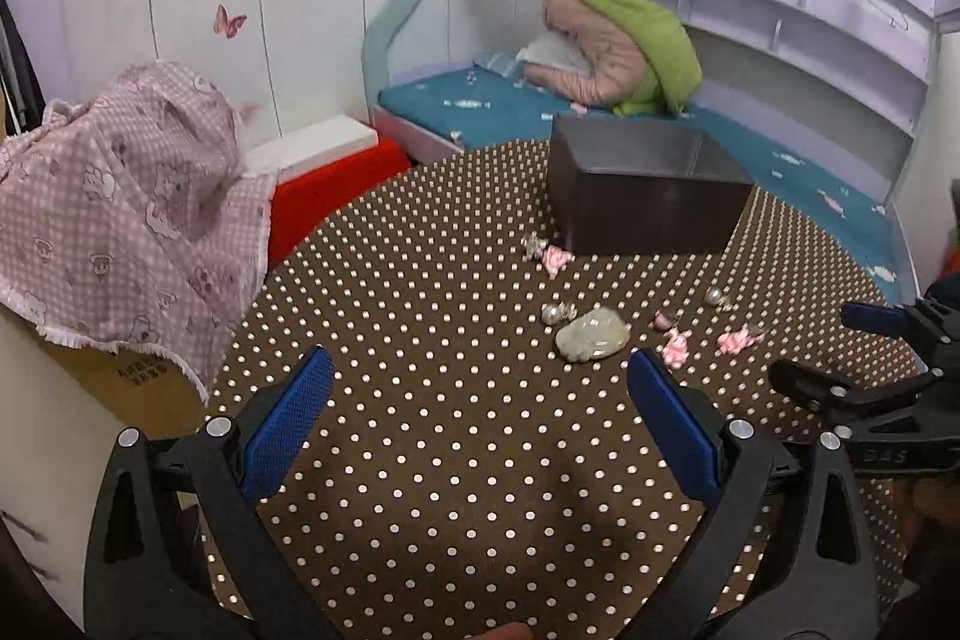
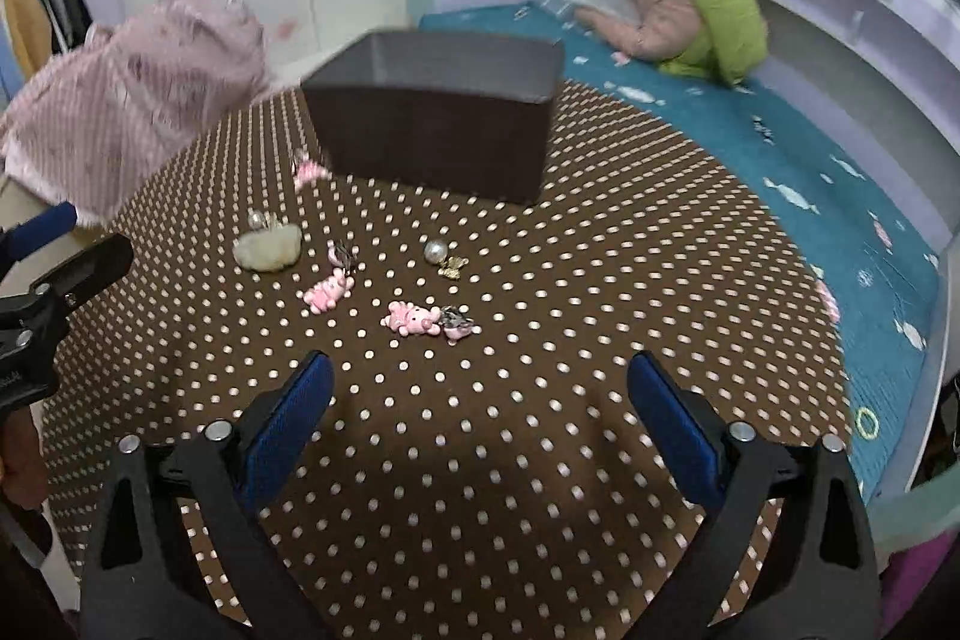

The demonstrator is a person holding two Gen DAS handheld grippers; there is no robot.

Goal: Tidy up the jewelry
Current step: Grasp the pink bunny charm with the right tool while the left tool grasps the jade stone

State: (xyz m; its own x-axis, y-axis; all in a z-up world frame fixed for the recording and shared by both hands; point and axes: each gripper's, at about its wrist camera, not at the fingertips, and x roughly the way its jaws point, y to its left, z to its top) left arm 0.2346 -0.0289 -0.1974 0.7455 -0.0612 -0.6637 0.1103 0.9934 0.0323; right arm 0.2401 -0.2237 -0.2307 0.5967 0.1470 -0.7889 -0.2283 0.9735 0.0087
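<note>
A dark open box [image 1: 645, 187] [image 2: 435, 124] stands on the brown polka-dot table [image 1: 450, 460] [image 2: 540, 430]. Jewelry lies scattered in front of it: a pale jade pendant [image 1: 591, 335] [image 2: 268, 248], pearl earrings [image 1: 553, 312] [image 2: 435, 251], and several pink charms [image 1: 555, 259] [image 2: 411, 317] [image 2: 328, 292]. My left gripper [image 1: 480, 400] is open and empty, just short of the pendant. My right gripper [image 2: 480, 400] is open and empty, just short of the nearest pink charm. Each gripper shows at the edge of the other's view, the right one [image 1: 870, 340], the left one [image 2: 66, 250].
A pink patterned cloth [image 1: 120, 196] [image 2: 132, 100] covers a cardboard box left of the table. A red and white box [image 1: 330, 172] sits behind it. A bed with a teal sheet [image 1: 510, 112] [image 2: 810, 220] and a green and pink quilt [image 1: 630, 46] lies beyond.
</note>
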